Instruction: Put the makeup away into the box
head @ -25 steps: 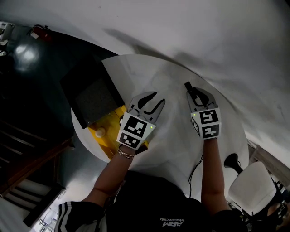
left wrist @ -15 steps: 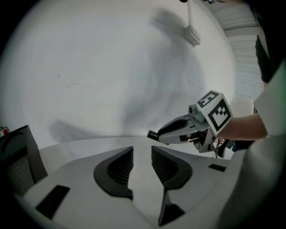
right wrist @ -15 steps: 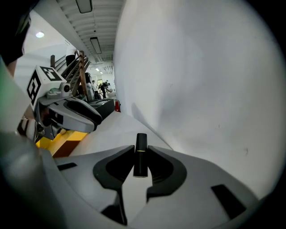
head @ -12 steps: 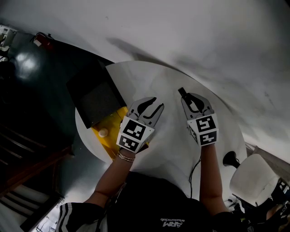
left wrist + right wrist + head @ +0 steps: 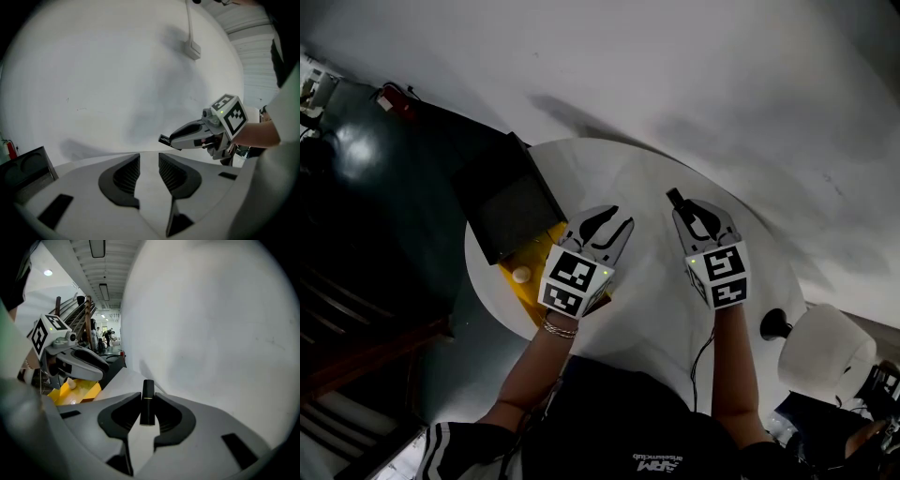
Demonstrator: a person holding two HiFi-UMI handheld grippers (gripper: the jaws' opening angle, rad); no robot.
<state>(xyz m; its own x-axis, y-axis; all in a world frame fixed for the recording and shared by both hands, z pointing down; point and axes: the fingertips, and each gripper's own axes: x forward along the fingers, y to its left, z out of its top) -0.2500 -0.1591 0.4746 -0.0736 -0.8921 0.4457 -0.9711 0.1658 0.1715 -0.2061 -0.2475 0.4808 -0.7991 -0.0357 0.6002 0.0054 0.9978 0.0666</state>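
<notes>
Nearest the person, the left gripper (image 5: pixel 619 218) is held about half open, and nothing is seen between its jaws. Beside it, over the right half of the table (image 5: pixel 591 169), the right gripper (image 5: pixel 692 214) is closed on a black lipstick (image 5: pixel 677 200). The tube is gripped by its near end. Its long axis is laid along the jaws, with the free end pointed away from the person toward the table's far edge.

The box (image 5: pixel 534 258) is set at the table's left edge with its yellow inside open upward, and a small white item (image 5: pixel 521 275) is seen in it. From the lipstick, the box lies to the left and a little nearer the person. The left gripper is just beside the box and is placed between it and the lipstick. The hand with the lipstick is therefore judged the farther one, so a leftward carry past or over the empty gripper would be called for. Beyond the box, a black lid (image 5: pixel 506 202) is stood up at its far side.
</notes>
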